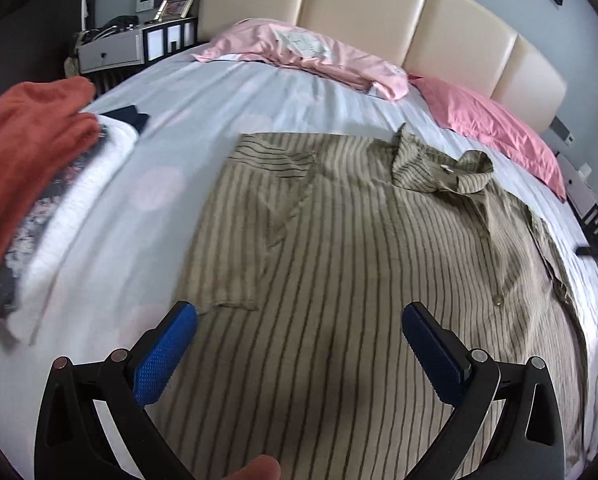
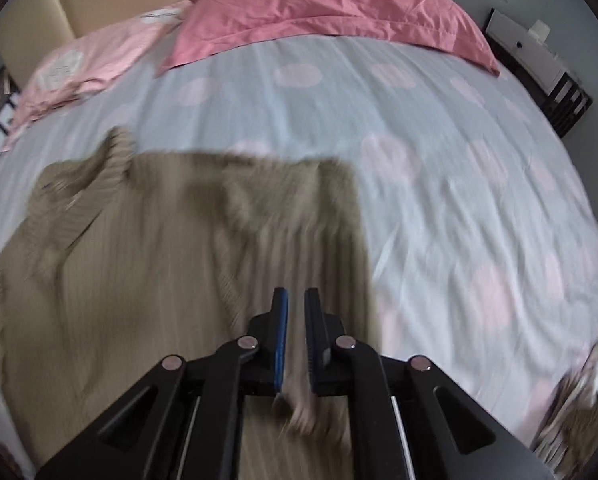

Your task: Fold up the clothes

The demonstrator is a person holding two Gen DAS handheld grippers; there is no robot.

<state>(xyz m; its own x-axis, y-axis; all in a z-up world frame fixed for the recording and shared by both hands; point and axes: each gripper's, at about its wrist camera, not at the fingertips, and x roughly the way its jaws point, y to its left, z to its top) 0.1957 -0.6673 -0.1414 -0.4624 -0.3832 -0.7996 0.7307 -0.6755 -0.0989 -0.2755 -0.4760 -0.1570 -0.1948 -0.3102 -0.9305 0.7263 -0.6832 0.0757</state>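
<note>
Your right gripper [image 2: 295,300] — jaws nearly closed, pinching fold of striped shirt [image 2: 171,264] cloth near its right side. Your left gripper [image 1: 299,316] wide open, holding nothing, hovering above shirt's lower left part. Shirt lies spread on bed sheet [image 1: 187,108], collar toward headboard. Fabric looks thin, light, limp — probably it sags and slips; better you take doubled hem or side seam, not single layer.

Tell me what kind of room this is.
A bedroom, almost certainly: a padded cream headboard, a pink pillow on a polka-dot bedsheet, and a nightstand with a framed photo beside the bed. A striped shirt lies spread out for folding.
</note>
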